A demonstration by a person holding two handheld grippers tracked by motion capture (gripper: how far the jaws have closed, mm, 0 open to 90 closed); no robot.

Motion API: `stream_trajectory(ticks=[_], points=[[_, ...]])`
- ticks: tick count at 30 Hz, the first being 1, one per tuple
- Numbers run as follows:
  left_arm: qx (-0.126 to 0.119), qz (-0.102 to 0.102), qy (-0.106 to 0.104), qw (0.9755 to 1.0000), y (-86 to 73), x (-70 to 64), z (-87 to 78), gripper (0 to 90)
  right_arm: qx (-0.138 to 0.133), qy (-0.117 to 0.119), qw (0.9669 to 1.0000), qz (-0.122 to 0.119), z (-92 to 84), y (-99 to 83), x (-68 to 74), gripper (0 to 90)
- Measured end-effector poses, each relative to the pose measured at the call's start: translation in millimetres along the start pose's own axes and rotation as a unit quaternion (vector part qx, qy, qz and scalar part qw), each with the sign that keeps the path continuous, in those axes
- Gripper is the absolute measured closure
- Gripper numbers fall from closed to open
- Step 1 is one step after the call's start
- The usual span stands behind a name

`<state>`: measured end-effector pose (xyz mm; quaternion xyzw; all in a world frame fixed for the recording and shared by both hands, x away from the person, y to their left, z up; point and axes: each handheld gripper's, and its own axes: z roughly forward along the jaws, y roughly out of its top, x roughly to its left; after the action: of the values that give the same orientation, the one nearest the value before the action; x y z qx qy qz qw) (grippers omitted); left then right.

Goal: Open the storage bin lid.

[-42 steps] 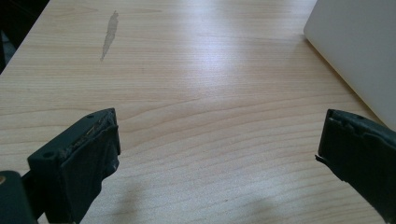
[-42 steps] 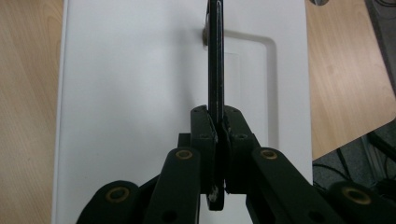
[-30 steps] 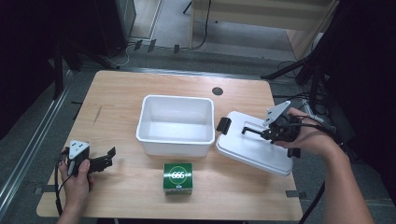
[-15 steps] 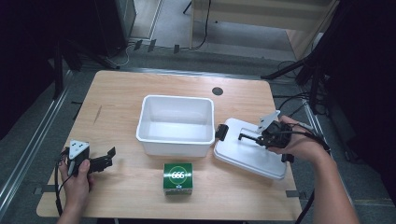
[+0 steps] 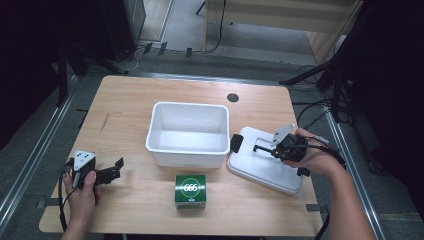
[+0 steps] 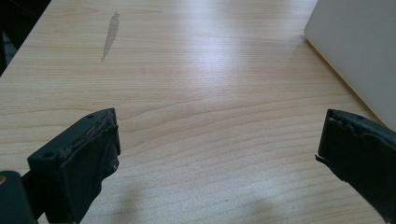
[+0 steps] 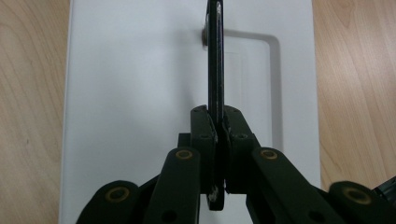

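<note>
Right hand-held gripper point(image 5: 261, 146) clamped on the thin black handle point(image 7: 214, 56) of the white lid point(image 5: 255, 167), jaws pinched together around it. Lid resting on the desk point(image 5: 125, 100), just right of the open white tub point(image 5: 188, 132), one edge near the tub wall. Left hand-held gripper point(image 5: 111, 172) jaws wide apart, nothing between them, parked on the desk's near left corner. Green box point(image 5: 190, 190) in front of the tub, untouched. Step in hand, most likely: setting the lid aside after uncovering the tub. Next: release the handle, then fetch the box, probably for the tub
</note>
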<state>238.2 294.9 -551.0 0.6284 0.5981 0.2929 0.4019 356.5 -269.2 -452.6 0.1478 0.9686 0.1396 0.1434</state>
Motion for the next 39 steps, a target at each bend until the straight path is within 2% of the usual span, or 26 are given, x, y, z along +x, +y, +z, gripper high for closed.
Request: stream_trajectory(ticks=[13, 17, 21, 24, 28, 30, 33, 37, 39], points=[[0.001, -0.001, 0.000, 1.0000, 0.1, 0.2, 0.3, 0.0, -0.013, -0.006, 0.9998, 0.017, 8.7, -10.1, 3.6, 84.3], [0.001, -0.001, 0.000, 1.0000, 0.1, 0.3, 0.3, 0.0, -0.024, -0.001, 0.9995, 0.021, 4.8, -10.6, 3.4, 78.1], [0.001, -0.003, 0.000, 1.0000, 0.2, 0.6, 0.3, 0.0, -0.030, 0.017, 0.9991, 0.025, 0.0, -10.1, 5.0, 66.7], [0.003, -0.004, -0.001, 1.0000, 0.2, 1.3, 0.1, 0.0, -0.035, 0.018, 0.9989, 0.024, -2.0, -9.7, 5.8, 53.7], [0.002, -0.003, -0.001, 1.0000, 0.2, 1.0, 0.2, 0.0, -0.042, 0.007, 0.9989, 0.019, -6.1, -9.1, 6.3, 40.6], [0.002, -0.002, -0.002, 1.0000, 0.2, 0.8, 0.1, 0.0, -0.045, 0.004, 0.9986, 0.028, -9.5, -7.7, 7.1, 33.5], [0.002, -0.002, -0.002, 1.0000, 0.3, 0.8, 0.1, 0.0, -0.048, -0.016, 0.9983, 0.027, -14.9, -4.9, 12.7, 19.8], [0.001, -0.002, -0.003, 1.0000, 0.3, 0.8, 0.6, 0.0, -0.034, 0.003, 0.9989, 0.032, -21.1, 2.9, 21.1, 0.2], [0.003, -0.002, -0.002, 1.0000, 0.5, 0.8, 0.4, 0.0, -0.025, 0.018, 0.9991, 0.029, -23.1, 7.5, 25.7, 0.0]])
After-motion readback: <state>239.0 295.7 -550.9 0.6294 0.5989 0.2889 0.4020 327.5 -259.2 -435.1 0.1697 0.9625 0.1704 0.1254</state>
